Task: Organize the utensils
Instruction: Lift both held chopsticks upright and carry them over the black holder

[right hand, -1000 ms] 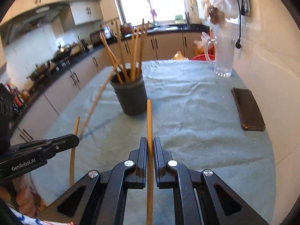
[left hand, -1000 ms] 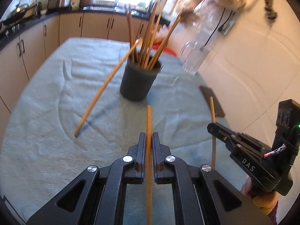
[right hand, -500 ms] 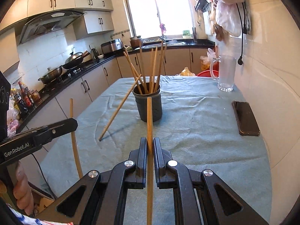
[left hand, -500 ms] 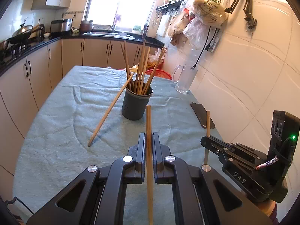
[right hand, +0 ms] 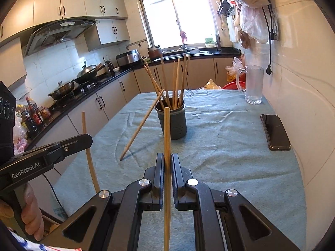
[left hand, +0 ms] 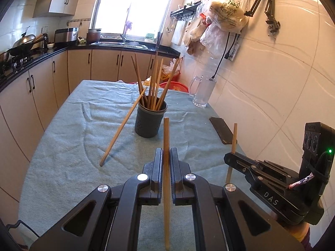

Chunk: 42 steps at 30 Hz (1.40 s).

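Observation:
A dark grey utensil cup (left hand: 150, 119) (right hand: 173, 121) stands mid-table with several wooden chopsticks upright in it. One loose chopstick (left hand: 123, 125) (right hand: 142, 123) leans against the cup's rim, its tip on the cloth. My left gripper (left hand: 166, 152) is shut on a wooden chopstick (left hand: 166, 138) that points toward the cup. My right gripper (right hand: 167, 159) is shut on another chopstick (right hand: 166, 133). Both hang above the near end of the table, short of the cup. Each gripper shows in the other's view, the right gripper (left hand: 231, 159) at right, the left gripper (right hand: 85, 140) at left.
A teal cloth (right hand: 230, 146) covers the table. A dark phone (right hand: 275, 131) lies near the right wall and a glass mug (right hand: 252, 84) stands at the far right corner. Kitchen counters with a stove run along the left. Bags hang on the right wall.
Both grippers have risen and pulled back from the cup with their chopsticks, so the cup looks smaller and farther. The leaning chopstick has stayed put.

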Available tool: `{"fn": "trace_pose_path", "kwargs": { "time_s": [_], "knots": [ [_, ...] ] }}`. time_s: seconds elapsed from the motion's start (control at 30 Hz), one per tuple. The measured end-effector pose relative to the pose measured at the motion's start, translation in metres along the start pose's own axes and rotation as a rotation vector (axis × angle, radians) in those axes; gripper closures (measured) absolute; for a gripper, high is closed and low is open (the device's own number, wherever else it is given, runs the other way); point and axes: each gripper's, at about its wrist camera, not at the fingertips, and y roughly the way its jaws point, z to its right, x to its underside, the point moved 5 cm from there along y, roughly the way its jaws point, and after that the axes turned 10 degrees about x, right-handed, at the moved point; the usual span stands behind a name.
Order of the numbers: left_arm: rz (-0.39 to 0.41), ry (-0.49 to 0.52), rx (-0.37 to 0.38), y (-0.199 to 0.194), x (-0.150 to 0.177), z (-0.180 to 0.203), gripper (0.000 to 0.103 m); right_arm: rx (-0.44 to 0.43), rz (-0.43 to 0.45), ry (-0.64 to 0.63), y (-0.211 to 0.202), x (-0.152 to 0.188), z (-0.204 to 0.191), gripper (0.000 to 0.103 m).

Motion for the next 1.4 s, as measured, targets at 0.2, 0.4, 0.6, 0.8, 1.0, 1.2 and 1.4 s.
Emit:
{"fn": "trace_pose_path", "kwargs": {
  "time_s": [0.2,0.4,0.6,0.8,1.0,1.2,1.4],
  "knots": [
    [0.041,0.019,-0.014,-0.010,-0.009,0.003,0.097,-0.012,0.016,0.000,-0.002,-0.005,-0.002,0.096],
    [0.050,0.026,-0.018,-0.009,-0.016,0.000,0.097,-0.019,0.034,0.018,0.001,-0.012,0.001,0.096],
    [0.055,0.019,-0.009,-0.008,-0.028,-0.006,0.097,-0.027,0.032,0.032,0.007,-0.021,0.005,0.096],
    [0.076,0.058,0.004,-0.015,-0.052,-0.005,0.097,-0.028,0.045,0.024,0.013,-0.040,0.006,0.096],
    [0.076,0.117,0.010,-0.018,-0.084,-0.002,0.097,-0.031,0.069,0.030,0.020,-0.073,0.009,0.096],
    [0.107,0.185,-0.029,-0.020,-0.114,0.001,0.097,-0.040,0.108,0.037,0.019,-0.111,0.008,0.096],
    [0.118,0.262,-0.107,-0.011,-0.125,0.002,0.097,-0.022,0.143,0.024,0.014,-0.128,0.002,0.096]
  ]
}}
